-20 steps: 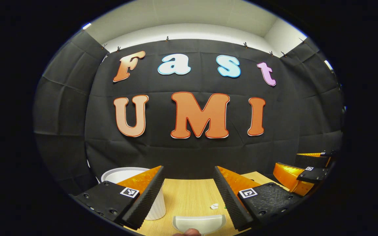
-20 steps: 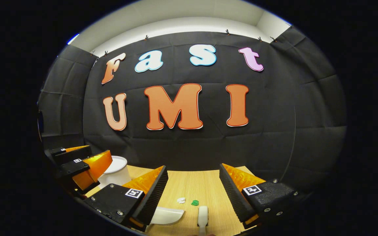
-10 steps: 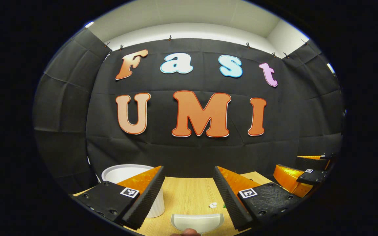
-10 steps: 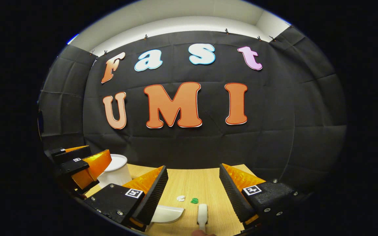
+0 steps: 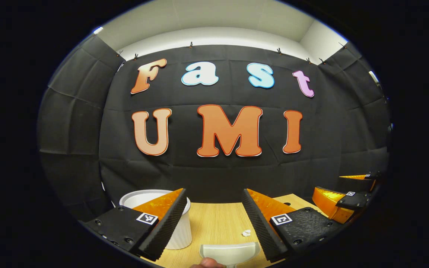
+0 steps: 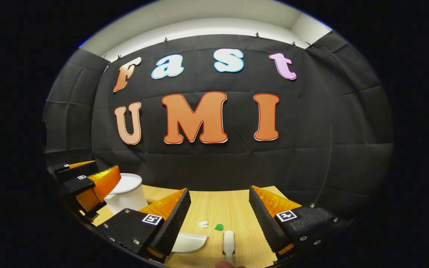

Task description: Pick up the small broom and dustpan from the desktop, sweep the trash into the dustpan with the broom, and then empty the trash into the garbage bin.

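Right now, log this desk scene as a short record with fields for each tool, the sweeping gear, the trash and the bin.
left tool: open, holding nothing, above the desk with the dustpan below it
right tool: open, holding nothing, above the desk with the broom below it
dustpan: white, lying on the desktop
broom: white, lying on the desk, right of the dustpan
trash: a white scrap and a green scrap, loose on the desk beyond the broom
garbage bin: white, upright, on the left of the desk
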Motion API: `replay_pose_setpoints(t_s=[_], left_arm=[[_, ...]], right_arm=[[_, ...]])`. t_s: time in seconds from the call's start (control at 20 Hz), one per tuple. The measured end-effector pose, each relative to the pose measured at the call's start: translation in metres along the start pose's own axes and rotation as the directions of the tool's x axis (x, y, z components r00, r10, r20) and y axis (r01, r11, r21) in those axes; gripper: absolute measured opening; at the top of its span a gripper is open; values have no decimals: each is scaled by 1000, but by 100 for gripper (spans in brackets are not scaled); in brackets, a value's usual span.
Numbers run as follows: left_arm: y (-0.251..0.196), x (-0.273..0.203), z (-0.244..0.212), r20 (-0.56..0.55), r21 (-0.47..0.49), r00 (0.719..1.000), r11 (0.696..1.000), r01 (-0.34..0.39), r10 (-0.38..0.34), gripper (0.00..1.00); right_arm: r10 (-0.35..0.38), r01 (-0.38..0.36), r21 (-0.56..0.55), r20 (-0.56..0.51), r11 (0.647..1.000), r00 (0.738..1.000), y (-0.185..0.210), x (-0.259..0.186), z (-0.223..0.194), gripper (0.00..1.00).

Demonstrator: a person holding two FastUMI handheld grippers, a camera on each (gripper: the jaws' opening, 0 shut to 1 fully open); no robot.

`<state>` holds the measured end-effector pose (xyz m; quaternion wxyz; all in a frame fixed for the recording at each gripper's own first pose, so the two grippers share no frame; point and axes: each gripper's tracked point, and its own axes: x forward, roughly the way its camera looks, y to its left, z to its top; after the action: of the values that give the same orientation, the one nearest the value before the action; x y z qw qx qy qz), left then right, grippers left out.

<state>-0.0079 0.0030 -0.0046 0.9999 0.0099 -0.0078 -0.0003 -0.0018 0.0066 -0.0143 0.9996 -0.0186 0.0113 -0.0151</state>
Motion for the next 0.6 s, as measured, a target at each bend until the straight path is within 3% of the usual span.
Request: replay_pose_setpoints(t_s=[0.35, 0.6], left_arm=[[16, 7, -29, -59, 2, 995, 997, 79, -79, 94], [11, 6, -68, -176, -16, 972, 988, 152, -152, 94]], right_arm=[[-82, 80, -46, -28, 996, 996, 15, -4, -16, 95], [-114, 109, -35, -181, 993, 977, 11, -4, -64, 95]])
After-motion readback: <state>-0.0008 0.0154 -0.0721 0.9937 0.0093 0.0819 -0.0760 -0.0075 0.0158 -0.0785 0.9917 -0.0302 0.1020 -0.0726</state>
